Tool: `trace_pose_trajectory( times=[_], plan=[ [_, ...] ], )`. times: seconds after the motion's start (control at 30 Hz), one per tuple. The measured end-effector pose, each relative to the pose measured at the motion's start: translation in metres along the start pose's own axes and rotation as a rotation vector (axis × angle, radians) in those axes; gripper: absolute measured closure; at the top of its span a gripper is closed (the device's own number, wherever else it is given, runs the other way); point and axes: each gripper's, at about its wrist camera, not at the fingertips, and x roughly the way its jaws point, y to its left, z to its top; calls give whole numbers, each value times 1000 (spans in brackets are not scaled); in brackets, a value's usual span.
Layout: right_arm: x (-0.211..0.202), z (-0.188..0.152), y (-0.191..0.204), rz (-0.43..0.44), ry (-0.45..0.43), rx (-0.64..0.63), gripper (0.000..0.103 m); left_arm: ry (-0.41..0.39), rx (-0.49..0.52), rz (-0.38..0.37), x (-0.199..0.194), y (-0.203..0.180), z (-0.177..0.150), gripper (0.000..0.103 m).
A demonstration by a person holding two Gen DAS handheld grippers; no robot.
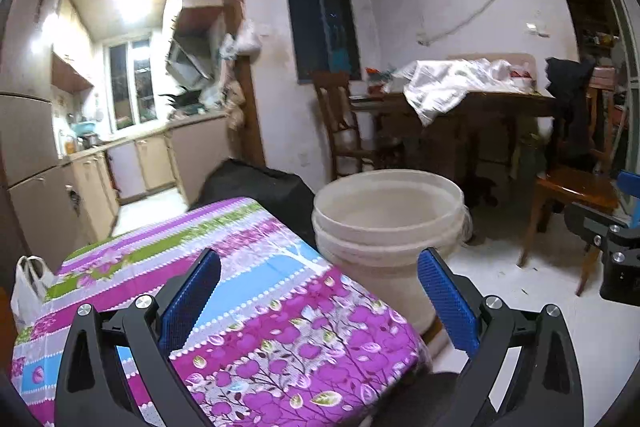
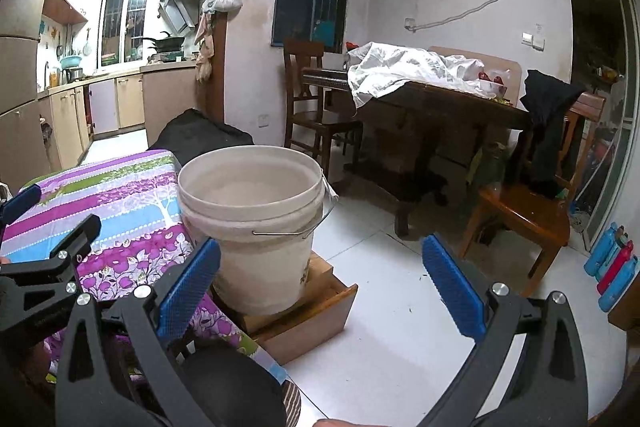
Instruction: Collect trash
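**A:** ok so where was everything at this point? was either gripper holding anything?

**B:** nope. The left gripper (image 1: 320, 301) had its blue pads spread wide with nothing between them, and it hung over the near corner of the table with the purple floral cloth (image 1: 256, 291). Same deal for the right gripper (image 2: 322, 287): wide apart, nothing in it, out over the white tile floor (image 2: 400, 299).

**A:** and the bucket?

**B:** The cream plastic bucket (image 2: 256, 219) stood upright just beside the table's right edge, on a low wooden box (image 2: 316, 319) on the floor. Its wire handle (image 2: 296, 231) hung down the front. What I could see of the inside looked bare, but the bottom wasn't visible, so can't say for sure.

**A:** any trash on the table?

**B:** Couldn't make out any on the cloth. There was a white plastic bag (image 1: 28, 283) at the far left edge of the table, handles up. You could also catch the right gripper poking in at the right edge of the left wrist view (image 1: 616, 239).
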Motion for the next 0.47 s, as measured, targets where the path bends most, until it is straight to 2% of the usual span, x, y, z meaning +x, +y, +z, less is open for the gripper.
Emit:
trace_pose_trajectory(
  times=[0.17, 0.37, 0.47],
  plan=[
    [2, -1, 3, 3, 7, -8, 6, -21, 18, 26, -1, -3, -3, 5],
    [4, -3, 4, 4, 17, -7, 6, 51, -17, -34, 7, 2, -3, 5],
    [5, -3, 4, 3, 23, -6, 6, 62, -30, -29, 9, 5, -4, 5]
  ],
)
